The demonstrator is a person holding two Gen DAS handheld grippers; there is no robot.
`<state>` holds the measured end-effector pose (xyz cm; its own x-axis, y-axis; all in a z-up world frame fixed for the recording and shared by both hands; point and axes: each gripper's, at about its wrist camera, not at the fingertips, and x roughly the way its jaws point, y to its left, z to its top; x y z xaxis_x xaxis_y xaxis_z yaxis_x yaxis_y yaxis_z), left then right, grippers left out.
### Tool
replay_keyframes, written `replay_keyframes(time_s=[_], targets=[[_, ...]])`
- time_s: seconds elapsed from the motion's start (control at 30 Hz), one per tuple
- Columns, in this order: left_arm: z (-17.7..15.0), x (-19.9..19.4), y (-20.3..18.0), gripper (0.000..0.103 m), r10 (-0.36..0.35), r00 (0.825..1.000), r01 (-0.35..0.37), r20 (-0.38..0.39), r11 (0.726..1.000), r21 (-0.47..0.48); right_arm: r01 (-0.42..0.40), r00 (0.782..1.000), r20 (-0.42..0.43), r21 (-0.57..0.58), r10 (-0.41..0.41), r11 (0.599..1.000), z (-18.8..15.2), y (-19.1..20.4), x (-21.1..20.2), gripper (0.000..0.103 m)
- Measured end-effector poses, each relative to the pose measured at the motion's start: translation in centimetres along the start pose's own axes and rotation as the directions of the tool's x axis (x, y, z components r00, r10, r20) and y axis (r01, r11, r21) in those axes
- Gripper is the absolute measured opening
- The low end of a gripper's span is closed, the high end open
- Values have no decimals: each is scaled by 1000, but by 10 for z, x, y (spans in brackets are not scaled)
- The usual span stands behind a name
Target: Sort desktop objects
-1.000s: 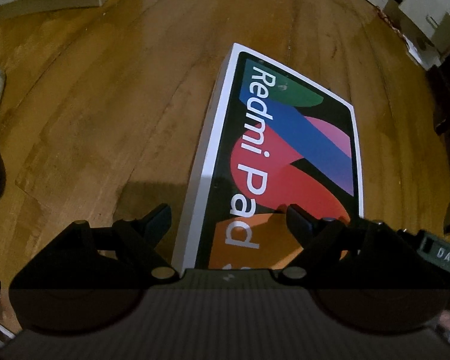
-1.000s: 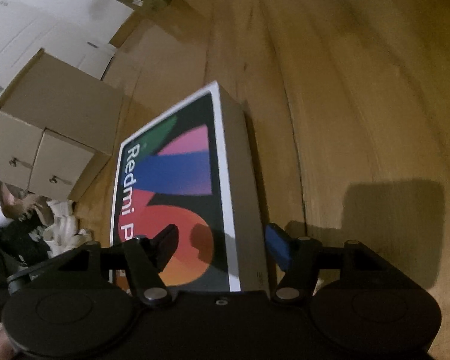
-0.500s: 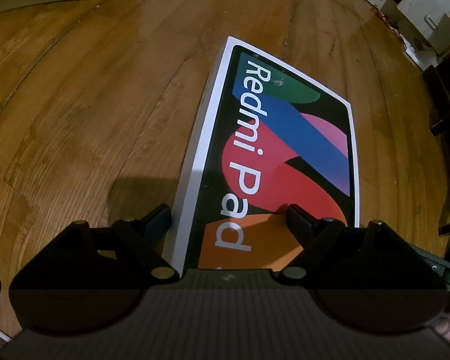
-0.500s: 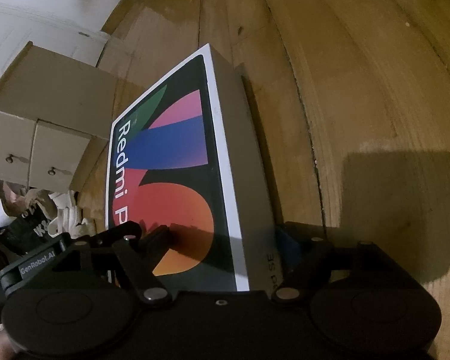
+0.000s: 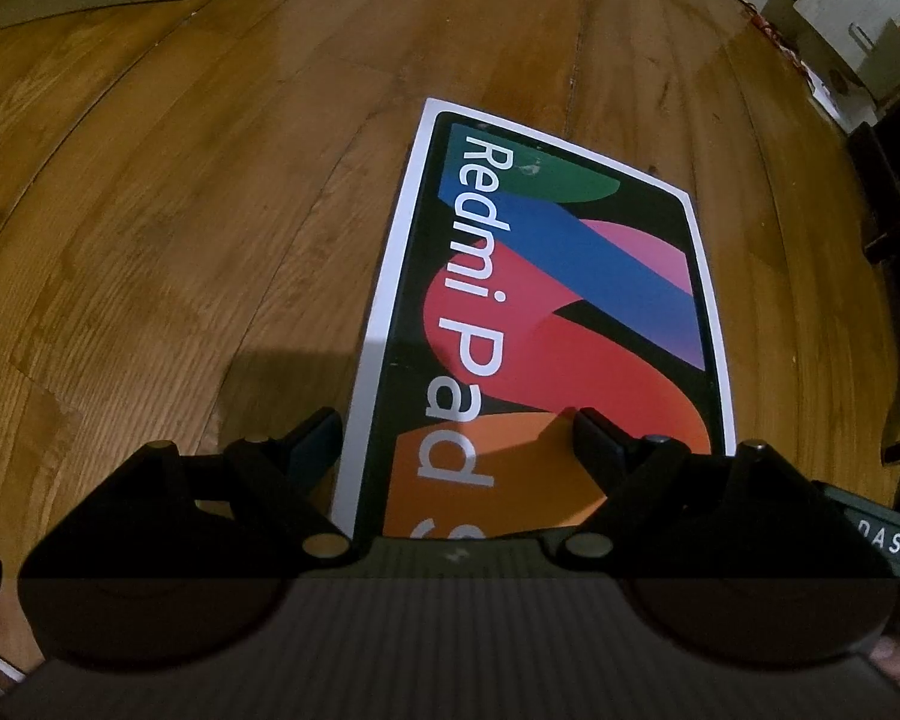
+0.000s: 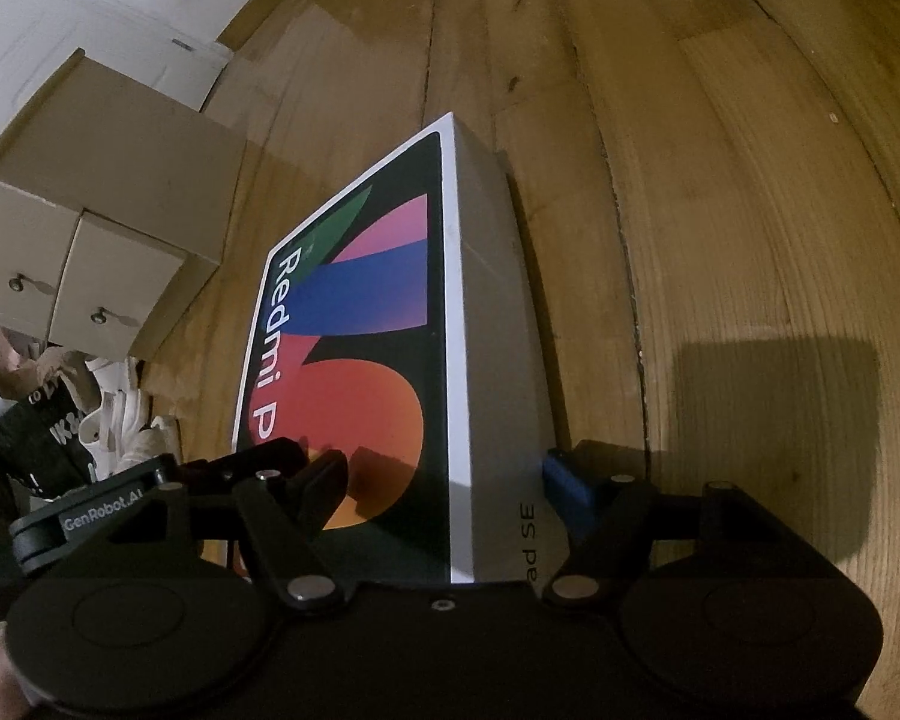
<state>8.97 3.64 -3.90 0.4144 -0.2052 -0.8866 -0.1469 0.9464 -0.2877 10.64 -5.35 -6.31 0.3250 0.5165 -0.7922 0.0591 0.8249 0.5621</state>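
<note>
Both hand-held grippers, left (image 5: 456, 426) and right (image 6: 444, 468), gape wide astride the Redmi Pad box (image 5: 546, 324); square up, squeeze evenly.

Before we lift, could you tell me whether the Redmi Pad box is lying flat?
Flat: the Redmi Pad box lies printed face up on the wooden floor.

Warm, dim light falls from behind the grippers, throwing hard square shadows on the floor (image 6: 768, 432) beside the box (image 5: 546, 324). Glare streaks the far boards. Fisheye bends every plank; edges go soft.
</note>
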Motion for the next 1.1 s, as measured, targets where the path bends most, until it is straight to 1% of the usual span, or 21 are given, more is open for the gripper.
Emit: replay_keyframes(time_s=[0.23,0.43,0.5,0.73,0.87,0.97,1.1], targets=[[-2,0,-7,85,22,1000,-22,-5,1000,16,53,999,6,-35,-53,998,0,10,1,74],[-4,2,-20,89,62,998,-62,-2,996,64,81,996,49,-101,-77,992,3,29,-7,73],[-5,4,-22,90,70,998,-70,-3,995,71,106,994,47,-123,-101,987,2,33,-6,69],[-8,13,-19,90,82,996,-80,-28,995,66,167,986,35,-168,-163,972,0,40,5,67],[-9,15,-22,90,96,995,-94,-25,993,74,176,984,32,-170,-173,970,1,40,6,67],[-11,17,-21,91,94,995,-92,-27,994,64,184,983,30,-163,-181,969,2,38,8,67],[-11,18,-23,91,101,995,-99,-28,993,63,231,973,24,-166,-230,959,1,37,11,67]])
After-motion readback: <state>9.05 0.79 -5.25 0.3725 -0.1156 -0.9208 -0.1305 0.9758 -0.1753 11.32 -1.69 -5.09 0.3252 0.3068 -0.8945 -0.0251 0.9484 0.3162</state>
